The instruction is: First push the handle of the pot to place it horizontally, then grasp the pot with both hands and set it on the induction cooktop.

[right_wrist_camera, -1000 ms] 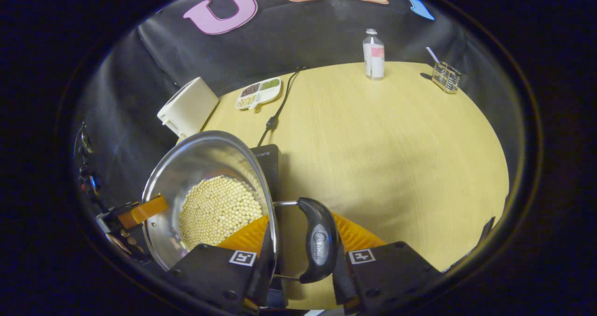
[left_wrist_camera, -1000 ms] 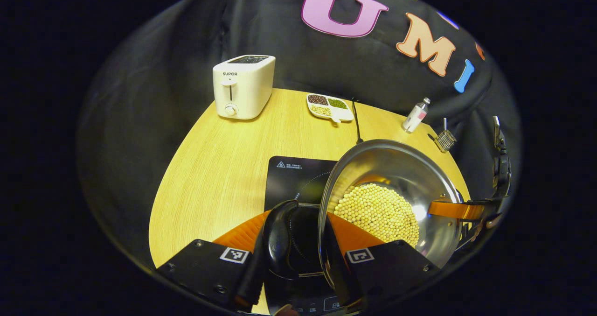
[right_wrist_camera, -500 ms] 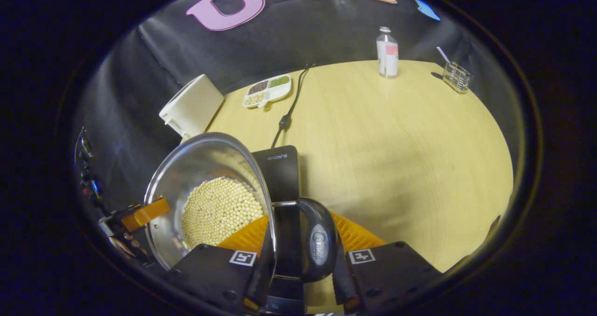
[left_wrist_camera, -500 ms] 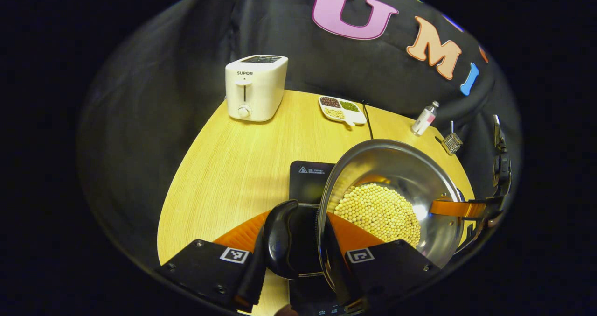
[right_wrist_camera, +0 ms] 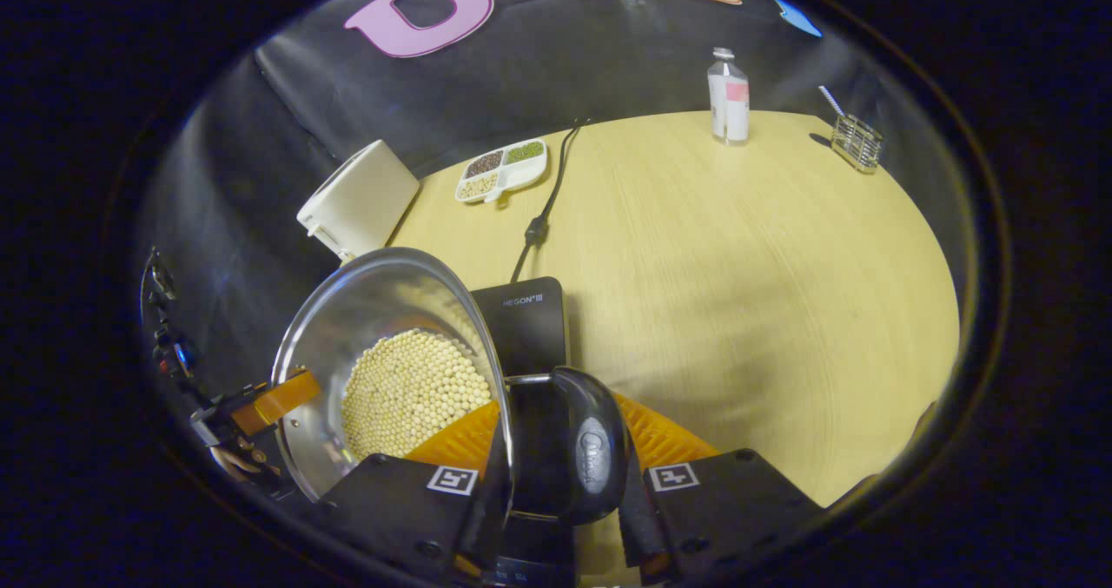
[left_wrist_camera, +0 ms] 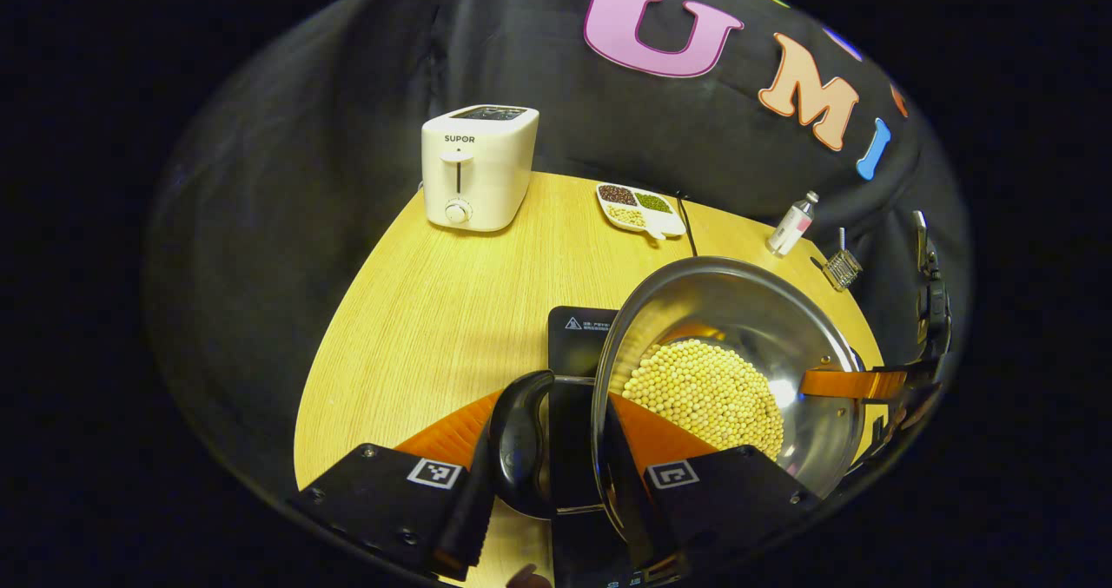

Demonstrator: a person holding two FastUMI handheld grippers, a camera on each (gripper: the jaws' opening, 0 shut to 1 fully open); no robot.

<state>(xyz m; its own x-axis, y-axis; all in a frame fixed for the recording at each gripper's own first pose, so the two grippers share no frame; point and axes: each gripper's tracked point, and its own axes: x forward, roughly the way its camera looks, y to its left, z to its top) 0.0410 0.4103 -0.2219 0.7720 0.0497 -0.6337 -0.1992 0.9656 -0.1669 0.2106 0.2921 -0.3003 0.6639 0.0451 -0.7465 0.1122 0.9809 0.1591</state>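
Note:
A steel pot (left_wrist_camera: 738,306) holding yellow beans (left_wrist_camera: 704,393) hangs between both grippers, above the table. My left gripper (left_wrist_camera: 543,462) is shut on the pot's black side handle (left_wrist_camera: 517,445), with one finger inside the rim. In the right gripper view, my right gripper (right_wrist_camera: 560,471) clamps the opposite black handle (right_wrist_camera: 595,458) of the pot (right_wrist_camera: 365,297) the same way. The black induction cooktop (left_wrist_camera: 580,326) lies under the pot and under both handles, and its far edge (right_wrist_camera: 526,319) pokes out past the rim. The right gripper's orange finger (left_wrist_camera: 856,384) shows across the pot.
A white toaster (left_wrist_camera: 478,167) stands at the table's far left. A divided dish of beans (left_wrist_camera: 638,208) and the cooktop's cord (right_wrist_camera: 543,197) lie behind the pot. A small bottle (right_wrist_camera: 728,97) and a wire holder (right_wrist_camera: 856,143) stand far right. Bare wood (right_wrist_camera: 738,267) spreads right of the cooktop.
Both grippers have carried the pot sideways over the table. The cooktop, earlier off to one side, now sits beneath the pot and both handles. Grips are unchanged.

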